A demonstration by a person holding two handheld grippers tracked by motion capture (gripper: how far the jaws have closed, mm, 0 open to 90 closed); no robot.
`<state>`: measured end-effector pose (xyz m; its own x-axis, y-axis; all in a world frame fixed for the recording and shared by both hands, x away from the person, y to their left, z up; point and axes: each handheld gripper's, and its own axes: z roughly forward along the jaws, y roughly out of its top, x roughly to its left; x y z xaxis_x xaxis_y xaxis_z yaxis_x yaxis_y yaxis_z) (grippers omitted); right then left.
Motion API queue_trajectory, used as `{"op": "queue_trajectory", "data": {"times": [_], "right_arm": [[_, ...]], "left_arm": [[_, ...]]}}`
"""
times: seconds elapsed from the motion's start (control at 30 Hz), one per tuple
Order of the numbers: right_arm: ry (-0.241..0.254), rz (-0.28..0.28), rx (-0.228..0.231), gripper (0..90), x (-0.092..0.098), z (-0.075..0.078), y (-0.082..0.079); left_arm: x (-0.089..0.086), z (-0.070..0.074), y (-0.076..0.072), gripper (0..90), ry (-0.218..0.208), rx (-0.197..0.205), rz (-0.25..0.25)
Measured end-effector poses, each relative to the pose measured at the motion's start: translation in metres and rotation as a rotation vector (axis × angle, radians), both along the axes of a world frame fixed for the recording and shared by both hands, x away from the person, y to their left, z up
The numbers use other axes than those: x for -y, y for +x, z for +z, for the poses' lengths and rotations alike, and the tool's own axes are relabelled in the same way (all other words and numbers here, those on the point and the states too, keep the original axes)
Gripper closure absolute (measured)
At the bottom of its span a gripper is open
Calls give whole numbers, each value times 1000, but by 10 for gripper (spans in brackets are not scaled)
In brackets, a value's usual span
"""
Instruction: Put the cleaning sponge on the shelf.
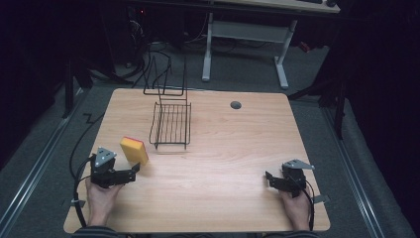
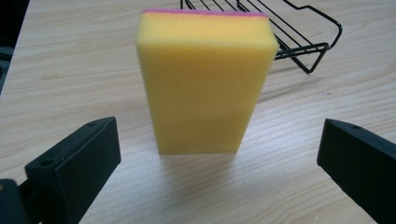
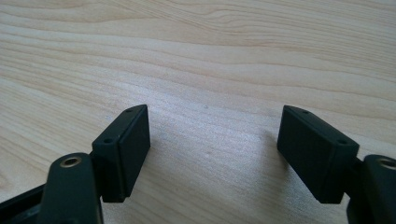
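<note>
Two risks stand out, both around the sponge [image 2: 205, 79]; it lies flat on the counter [image 1: 223, 163] near the front left, yellow foam up with a pink layer just showing at its far edge, close beside the near end of the black wire rack [image 1: 171, 125] but apart from it.

The left gripper [image 1: 134, 169] sits just short of the sponge with its jaws spread wide, as the left gripper view shows; nothing is between the pads, and the sponge's near end lies a little beyond the tips. If the work is to lift it into the rack, an advance that drifts off centre would likely let one jaw nudge the foam first; being light, it may slide or twist across the smooth wood instead of settling between the pads. Closing too near the end would probably pinch only a corner; soft foam bends, so it could droop or slip out on the way up.

Second risk: the rack's thin wires; a sponge carried low might catch the near rim and push the rack along, since nothing seems to hold it down.

The right gripper [image 1: 270, 179] rests over bare wood at the front right, well apart from everything, jaws also wide and empty; it offers little hazard where it is.
</note>
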<state>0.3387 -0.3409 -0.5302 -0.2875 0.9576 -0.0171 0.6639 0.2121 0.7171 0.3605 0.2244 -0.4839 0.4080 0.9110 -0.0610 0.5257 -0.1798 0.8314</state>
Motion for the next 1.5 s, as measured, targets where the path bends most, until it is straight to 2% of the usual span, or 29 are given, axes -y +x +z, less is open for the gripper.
{"op": "queue_trajectory", "data": {"times": [0.67, 0.9, 1.13, 1.5], "right_arm": [[0, 0, 0, 259, 0, 0, 0], [-1, 0, 0, 259, 0, 0, 0], [0, 0, 0, 259, 0, 0, 0], [0, 0, 0, 259, 0, 0, 0]], "left_arm": [[8, 7, 23, 1, 20, 4, 28], [11, 4, 32, 1, 38, -6, 34], [14, -3, 39, 1, 37, -30, 37], [17, -10, 47, 13, 33, -40, 52]]}}
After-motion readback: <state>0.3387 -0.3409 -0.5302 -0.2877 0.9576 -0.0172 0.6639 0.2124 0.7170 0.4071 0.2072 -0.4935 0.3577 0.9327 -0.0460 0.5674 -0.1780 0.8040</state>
